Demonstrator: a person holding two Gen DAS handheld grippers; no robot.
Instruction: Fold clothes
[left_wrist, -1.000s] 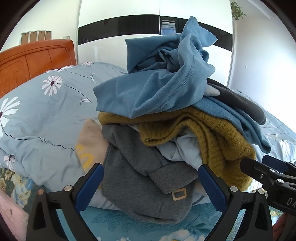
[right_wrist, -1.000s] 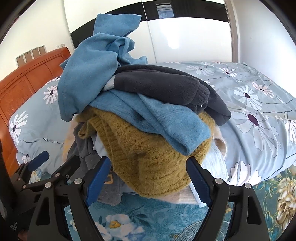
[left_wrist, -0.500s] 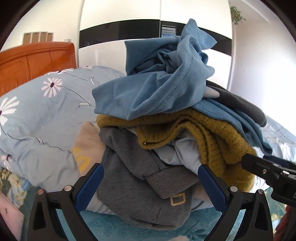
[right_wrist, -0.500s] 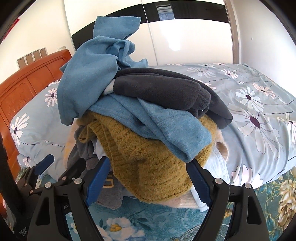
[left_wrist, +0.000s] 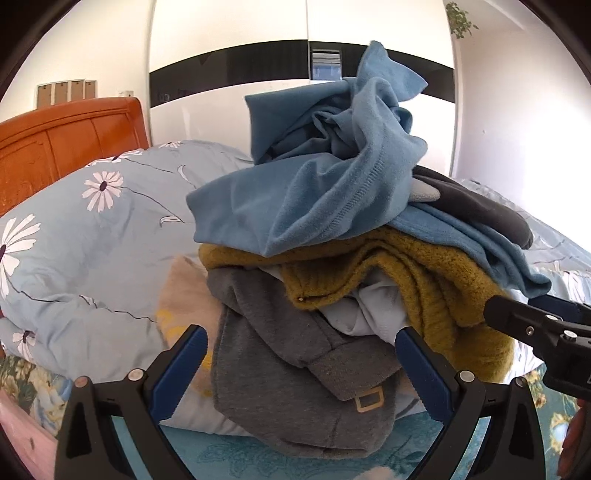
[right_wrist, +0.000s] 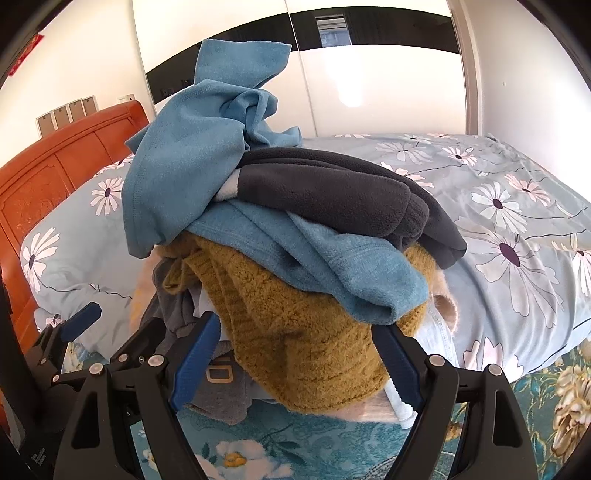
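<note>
A heap of clothes lies on the bed. A blue fleece top (left_wrist: 325, 177) (right_wrist: 192, 155) is on top, with a dark grey fleece (right_wrist: 332, 192) (left_wrist: 476, 206) beside it. Below are a mustard knit sweater (left_wrist: 424, 280) (right_wrist: 295, 332) and a grey garment with a tan buckle patch (left_wrist: 295, 369). My left gripper (left_wrist: 301, 365) is open and empty, just in front of the grey garment. My right gripper (right_wrist: 295, 354) is open and empty, in front of the mustard sweater. Each gripper shows at the edge of the other's view.
A light blue daisy-print duvet (left_wrist: 92, 229) (right_wrist: 517, 221) lies behind and beside the heap. An orange wooden headboard (left_wrist: 66, 136) stands at the left. The teal flowered sheet (right_wrist: 258, 443) lies below the grippers. White and black wardrobe doors (left_wrist: 229, 48) stand behind.
Both grippers have come slightly closer to the heap and tilted a little; the heap looks larger and lower in view. The jaws stay open. The clothes have not moved.
</note>
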